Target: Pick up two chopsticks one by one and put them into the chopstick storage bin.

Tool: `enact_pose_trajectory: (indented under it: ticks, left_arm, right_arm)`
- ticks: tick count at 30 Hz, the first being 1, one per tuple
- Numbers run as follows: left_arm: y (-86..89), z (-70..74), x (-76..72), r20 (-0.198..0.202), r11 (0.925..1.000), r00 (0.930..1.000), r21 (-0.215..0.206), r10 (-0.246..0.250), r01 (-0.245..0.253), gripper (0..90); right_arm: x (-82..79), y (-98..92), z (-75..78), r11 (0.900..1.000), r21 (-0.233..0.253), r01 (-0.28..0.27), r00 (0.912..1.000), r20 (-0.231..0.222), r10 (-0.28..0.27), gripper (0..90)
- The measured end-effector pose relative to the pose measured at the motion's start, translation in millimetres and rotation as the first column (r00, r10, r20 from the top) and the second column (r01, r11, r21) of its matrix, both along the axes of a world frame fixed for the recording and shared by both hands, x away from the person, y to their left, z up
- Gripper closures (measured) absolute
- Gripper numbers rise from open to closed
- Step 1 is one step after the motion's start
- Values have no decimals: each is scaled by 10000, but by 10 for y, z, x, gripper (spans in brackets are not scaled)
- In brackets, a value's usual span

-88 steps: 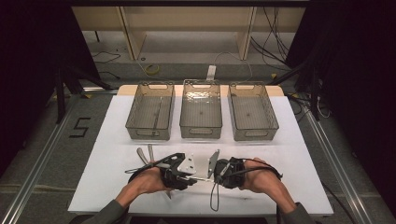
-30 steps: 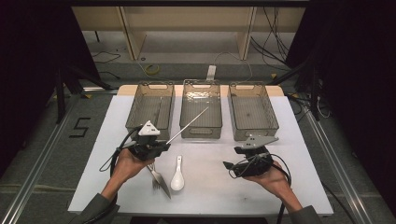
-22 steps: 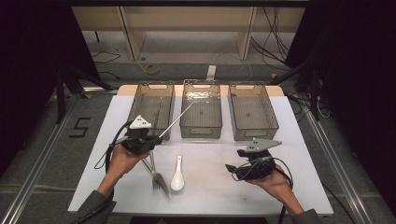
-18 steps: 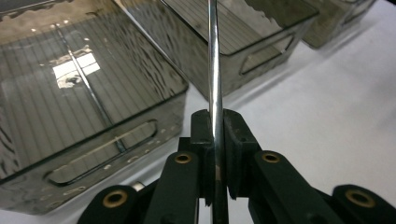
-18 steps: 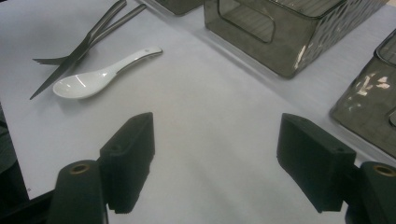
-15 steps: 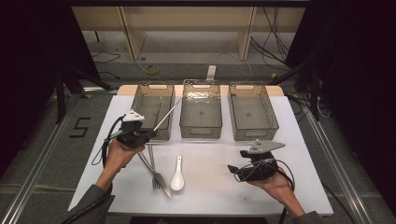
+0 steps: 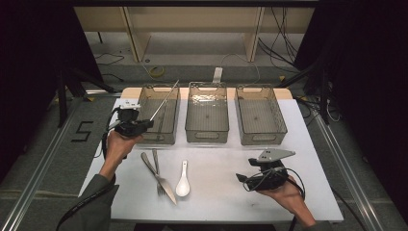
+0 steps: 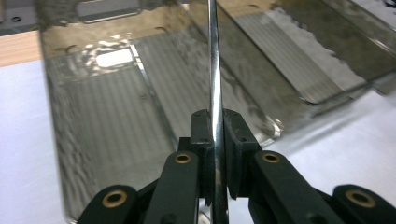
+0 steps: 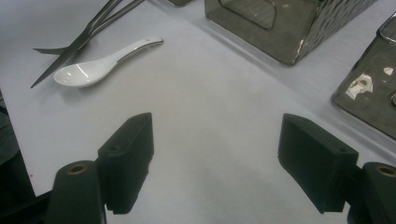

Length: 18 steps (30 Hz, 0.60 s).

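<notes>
**Setting the rod down into the left bin**

My left tool (image 7: pixel 144 124) is clamped tight on a thin metal rod (image 7: pixel 164 100); in the left gripper view the pads (image 8: pixel 201 135) press on the rod (image 8: pixel 214 70) from both sides with no gap, and the shaft runs straight up the middle of the frame. In the high view the rod slants up and away from the tool, over the left bin (image 7: pixel 159 137), with its far end above the bin's back rim. The bin's ribbed floor (image 8: pixel 112 140) lies right beyond my jaws.

To do this well, I judge that I should lower the far end first, so the rod comes level with the bin's long side before I let go. If I release it while it is this steep, it may bounce or come to rest against the wall. I keep the rod parallel to the side walls, bring it close to the floor, then ease the jaws apart.

My right tool (image 7: pixel 240 178) rests low over the table (image 7: pixel 216 192) near the front right, jaws wide apart and holding nothing, as the right gripper view shows: bare white table (image 9: pixel 215 107) lies between its pads. Beyond it lie the white spoon (image 9: pixel 100 63), and a knife (image 7: pixel 161 178) and fork (image 7: pixel 157 169) crossed just beside it. The middle bin (image 7: pixel 207 134) and right bin (image 7: pixel 262 137) look empty.
</notes>
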<state>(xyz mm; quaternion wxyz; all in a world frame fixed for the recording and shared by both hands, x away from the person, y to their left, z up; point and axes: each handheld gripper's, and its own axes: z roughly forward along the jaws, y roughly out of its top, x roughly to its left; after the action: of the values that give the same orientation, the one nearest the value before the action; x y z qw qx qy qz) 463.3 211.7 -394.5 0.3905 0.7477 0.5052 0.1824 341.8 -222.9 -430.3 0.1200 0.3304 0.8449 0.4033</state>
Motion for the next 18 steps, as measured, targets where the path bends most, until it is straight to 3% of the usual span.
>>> enact_pose_trajectory:
  ticks: [13,18]
  left_arm:
    - [155,-76,237,-317,9936,9934,257,1106,-1098,831]
    - [174,-106,300,-512,9913,9904,367,1286,-1268,831]
  right_arm:
    - [-36,0,-4,9999,-63,-96,9999,-63,96,277]
    - [-43,-7,0,9999,-21,-131,9999,-50,131,276]
